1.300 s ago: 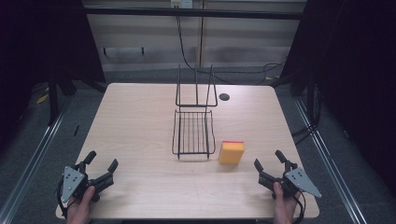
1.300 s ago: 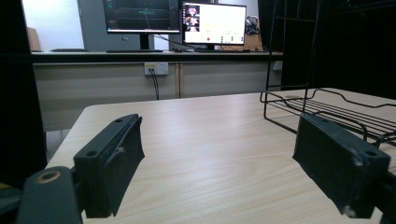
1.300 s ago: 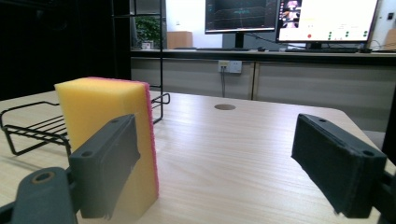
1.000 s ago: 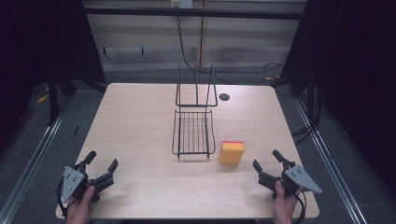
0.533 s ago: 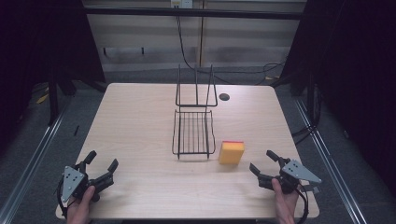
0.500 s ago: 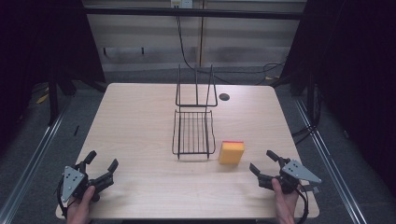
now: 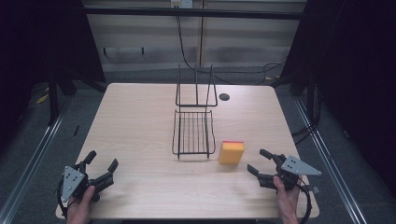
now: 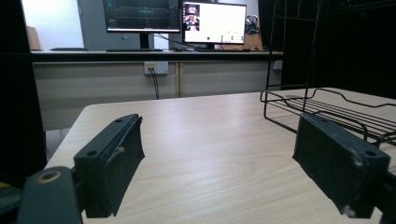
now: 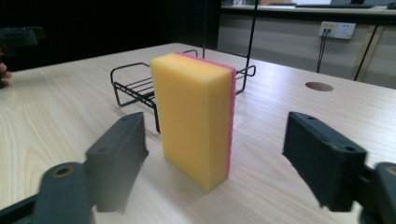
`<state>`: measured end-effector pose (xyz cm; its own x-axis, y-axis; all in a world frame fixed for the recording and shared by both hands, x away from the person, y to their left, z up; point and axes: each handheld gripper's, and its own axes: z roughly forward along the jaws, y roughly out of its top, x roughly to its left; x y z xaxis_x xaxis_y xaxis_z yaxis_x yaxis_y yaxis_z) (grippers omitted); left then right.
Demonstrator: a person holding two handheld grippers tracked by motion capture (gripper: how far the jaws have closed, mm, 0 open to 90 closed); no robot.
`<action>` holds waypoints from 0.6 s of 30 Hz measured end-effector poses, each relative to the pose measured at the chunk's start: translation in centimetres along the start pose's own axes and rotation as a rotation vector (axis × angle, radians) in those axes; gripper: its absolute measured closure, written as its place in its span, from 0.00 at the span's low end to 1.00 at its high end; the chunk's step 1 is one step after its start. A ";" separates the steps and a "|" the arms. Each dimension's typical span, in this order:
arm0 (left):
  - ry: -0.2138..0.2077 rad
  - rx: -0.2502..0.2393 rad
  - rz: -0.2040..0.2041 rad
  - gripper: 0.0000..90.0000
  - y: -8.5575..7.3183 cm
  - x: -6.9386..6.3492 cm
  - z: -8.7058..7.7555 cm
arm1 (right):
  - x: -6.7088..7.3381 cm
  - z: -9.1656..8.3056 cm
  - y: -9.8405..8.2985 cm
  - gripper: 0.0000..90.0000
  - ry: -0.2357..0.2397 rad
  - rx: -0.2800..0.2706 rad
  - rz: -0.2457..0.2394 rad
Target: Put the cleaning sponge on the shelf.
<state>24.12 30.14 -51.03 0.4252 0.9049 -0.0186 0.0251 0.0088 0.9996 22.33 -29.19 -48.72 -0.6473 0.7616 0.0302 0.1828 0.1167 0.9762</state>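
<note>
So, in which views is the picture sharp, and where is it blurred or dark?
High view: even light on the table, dark surroundings, soft overall. Right gripper view: sponge sharp, the near left jaw of the right claw blurred. Left gripper view: left claw and wire rack clear, monitors bright.

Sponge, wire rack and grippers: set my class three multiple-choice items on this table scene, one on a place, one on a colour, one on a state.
1. Where does the sponge stand?
A. inside the wire rack
B. on the table beside the wire rack, on its right in the high view
C. between the left gripper's jaws

2. What colour is the sponge's broad face?
A. yellow
B. green
C. white

3. How do the right gripper's jaws stand?
A. clamped on the sponge
B. shut on nothing
C. apart, clear of the sponge

Key: 1 B, it stands on bare wood beside the rack; 2 A, yellow with a pink edge layer; 3 C, gaps show on both sides.
</note>
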 end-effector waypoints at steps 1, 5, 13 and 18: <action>-0.002 -0.002 -0.001 0.17 0.0 0.0 0.0 | -0.1 0.1 0.0 0.26 0.015 0.006 -0.006; -0.005 0.004 0.003 0.17 0.0 0.0 0.0 | -0.6 0.3 0.5 0.30 0.048 0.014 -0.012; -0.005 0.007 0.003 0.17 0.0 0.1 0.0 | -1.6 1.0 1.0 0.30 0.120 0.029 0.016; -0.005 0.006 0.003 0.17 0.0 0.1 0.0 | -1.8 1.3 1.9 0.28 0.171 0.029 0.001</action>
<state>24.17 30.20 -51.02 0.4299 0.9028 -0.0157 0.0293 0.0035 0.9996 24.84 -29.52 -47.25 -0.7631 0.6425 0.0696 0.2029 0.1361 0.9697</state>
